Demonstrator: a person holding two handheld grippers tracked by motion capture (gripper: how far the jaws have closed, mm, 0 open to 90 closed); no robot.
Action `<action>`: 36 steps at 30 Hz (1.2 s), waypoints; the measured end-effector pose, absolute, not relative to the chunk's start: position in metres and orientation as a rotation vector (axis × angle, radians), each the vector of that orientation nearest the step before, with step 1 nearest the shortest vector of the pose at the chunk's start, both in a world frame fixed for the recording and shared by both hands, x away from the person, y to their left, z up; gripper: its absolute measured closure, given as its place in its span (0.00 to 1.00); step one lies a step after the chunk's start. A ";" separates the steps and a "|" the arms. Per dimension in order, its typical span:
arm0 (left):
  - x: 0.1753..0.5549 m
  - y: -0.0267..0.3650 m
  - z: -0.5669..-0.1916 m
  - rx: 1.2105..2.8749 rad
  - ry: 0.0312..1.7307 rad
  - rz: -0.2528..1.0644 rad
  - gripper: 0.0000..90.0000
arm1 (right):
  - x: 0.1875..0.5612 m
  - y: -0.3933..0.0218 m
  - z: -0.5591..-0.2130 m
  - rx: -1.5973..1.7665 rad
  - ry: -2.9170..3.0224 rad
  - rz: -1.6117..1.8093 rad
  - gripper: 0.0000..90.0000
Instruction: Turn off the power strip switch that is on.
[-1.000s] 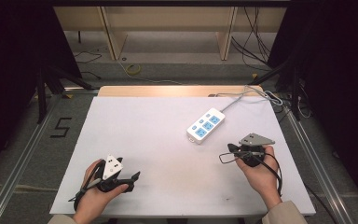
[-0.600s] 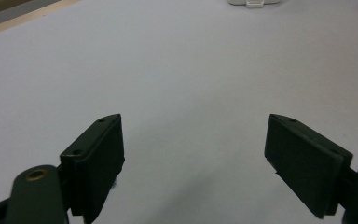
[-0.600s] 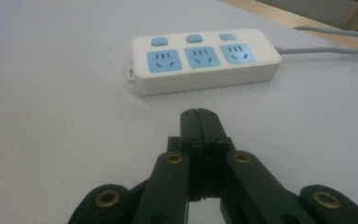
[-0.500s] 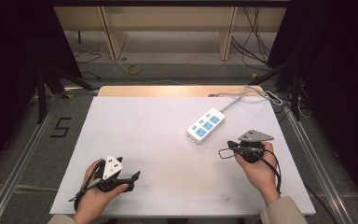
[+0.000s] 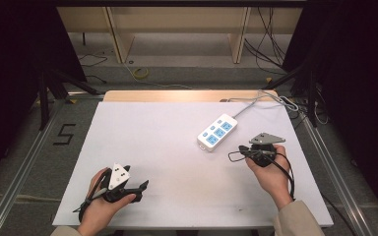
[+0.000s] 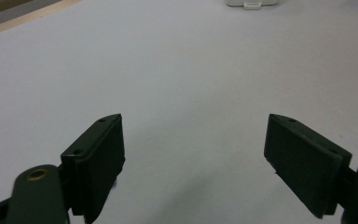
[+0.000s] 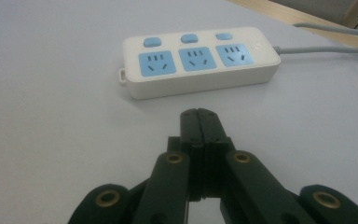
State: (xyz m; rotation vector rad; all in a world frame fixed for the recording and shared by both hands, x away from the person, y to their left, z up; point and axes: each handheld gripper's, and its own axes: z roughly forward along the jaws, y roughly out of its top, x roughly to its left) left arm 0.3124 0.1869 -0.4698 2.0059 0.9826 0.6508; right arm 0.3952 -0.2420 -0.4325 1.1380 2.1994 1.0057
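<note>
nothing looks begun: the power strip [image 7: 200,60] lies untouched on the bench [image 5: 167,147] just ahead of the right gripper [image 7: 199,116], its jaws pressed together and empty, while the left gripper [image 6: 193,154] gapes wide, empty.

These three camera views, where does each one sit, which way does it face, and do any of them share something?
High view: above the person's side, looking forward and down on the white table; both hands holding the left gripper and right gripper.
Left gripper view: rides the left gripper, along its wide-apart jaws, over bare table.
Right gripper view: rides the right gripper, jaws together.
All three share the white power strip with blue sockets.
</note>
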 end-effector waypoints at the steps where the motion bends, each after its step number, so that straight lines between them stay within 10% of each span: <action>1: 0.312 0.187 -0.470 2.006 0.983 0.651 0.22 | 0.395 -0.242 -0.432 1.138 2.199 1.006 1.00; 36: 0.312 0.186 -0.470 2.008 0.976 0.651 0.23 | 0.427 -0.239 -0.417 1.157 2.216 0.948 1.00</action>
